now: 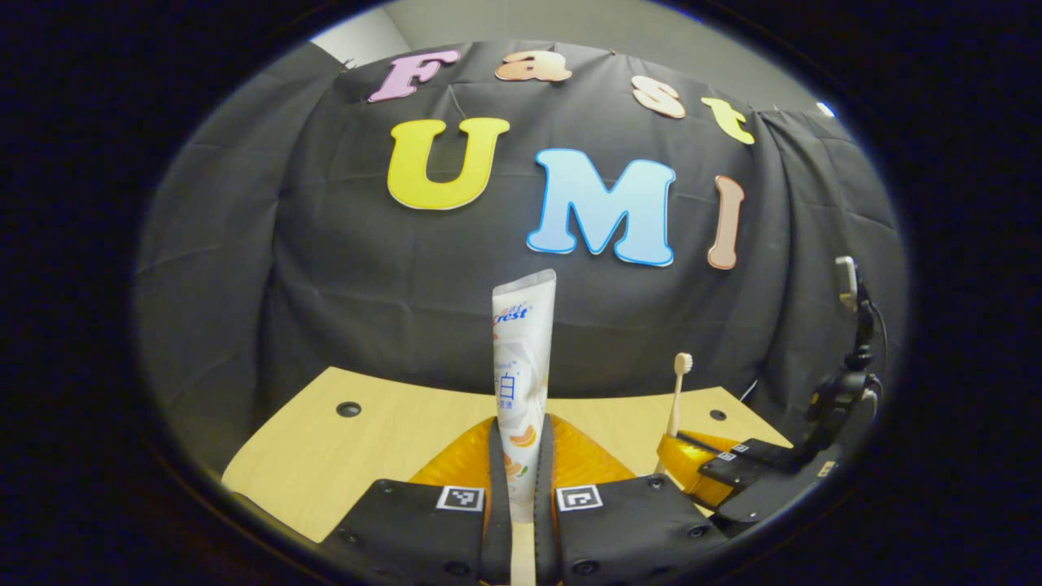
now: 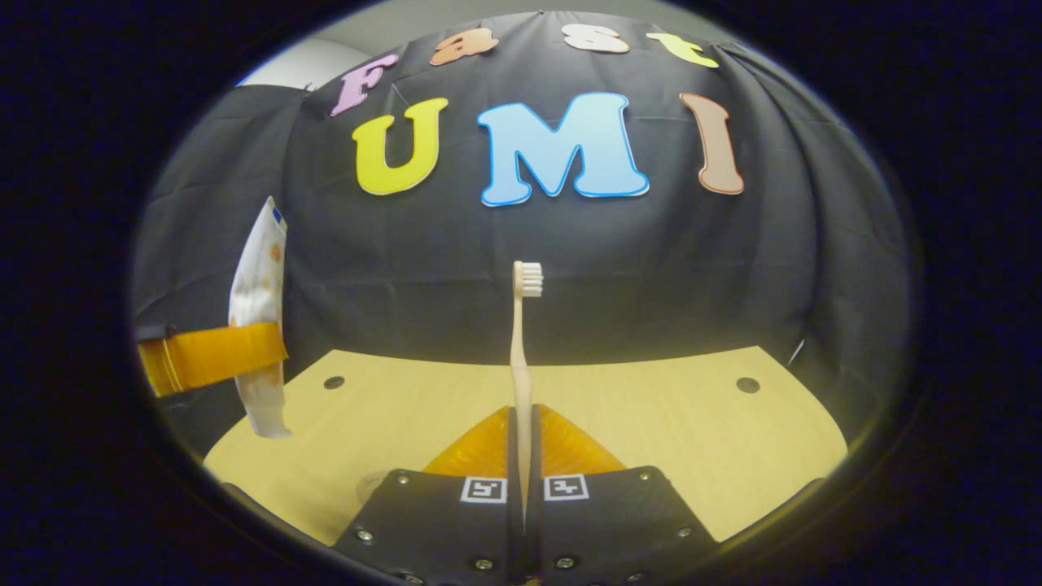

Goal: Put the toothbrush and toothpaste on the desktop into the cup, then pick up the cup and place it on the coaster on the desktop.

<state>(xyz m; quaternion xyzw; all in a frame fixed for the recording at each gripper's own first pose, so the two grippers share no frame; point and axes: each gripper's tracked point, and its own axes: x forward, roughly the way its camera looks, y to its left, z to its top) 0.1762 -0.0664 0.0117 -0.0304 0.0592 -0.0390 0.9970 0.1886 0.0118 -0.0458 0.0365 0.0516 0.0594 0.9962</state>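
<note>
Two grippers each hold one thing up in the air above the wooden desktop (image 1: 383, 439). In the left gripper view, the left gripper (image 1: 521, 480) has its two fingers pressed tight on the toothpaste (image 1: 523, 366). The tube stands straight up between the fingers, with its flat end on top, in front of the black cloth wall (image 1: 342, 285). Off to the right, the other gripper (image 1: 716, 464) holds the toothbrush (image 1: 678, 391), which points up with its bristles at the top. A dark stand (image 1: 851, 358) sits at the far right edge.

In the right gripper view, the right gripper (image 2: 521, 464) squeezes the thin handle of the toothbrush (image 2: 521, 342) between its two fingers. The brush stands straight up, and its white bristles face right. The desktop (image 2: 692, 431) lies below it, with small round holes near its back corners. At the left side, the left gripper (image 2: 213, 356) clamps the toothpaste (image 2: 259, 285) around its middle. The tube hangs with its cap end down, above the left corner of the desktop
</note>
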